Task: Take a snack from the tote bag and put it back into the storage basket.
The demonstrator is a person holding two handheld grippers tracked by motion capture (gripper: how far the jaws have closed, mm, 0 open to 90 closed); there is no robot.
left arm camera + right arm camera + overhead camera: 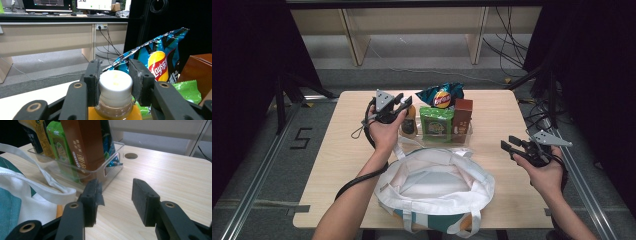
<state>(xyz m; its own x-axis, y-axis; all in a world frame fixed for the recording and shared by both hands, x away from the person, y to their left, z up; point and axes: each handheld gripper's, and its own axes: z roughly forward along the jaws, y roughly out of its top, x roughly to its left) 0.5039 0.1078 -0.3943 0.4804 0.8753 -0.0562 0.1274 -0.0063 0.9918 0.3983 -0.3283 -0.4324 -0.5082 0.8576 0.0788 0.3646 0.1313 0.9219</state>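
A clear tray (464,140) at the table's middle holds a bottle (408,125) with a white cap (115,85), a green packet (436,123), a brown carton (462,115) and a blue chips bag (442,94). My left gripper (405,103) reaches into the tray's left end, and in the left gripper view its pads (93,80) press both sides of the bottle's cap. Off to the right, my right gripper (511,145) hovers above the bare tabletop, open with nothing between its jaws. In the right gripper view it (115,195) points at the tray's end wall (112,168).
A white tote bag (437,185) with teal trim lies open at the front of the table (337,165), its strap (37,187) lying against the tray. A cable hole (131,155) sits in the tabletop beyond the tray. Desk legs and cables stand on the floor behind.
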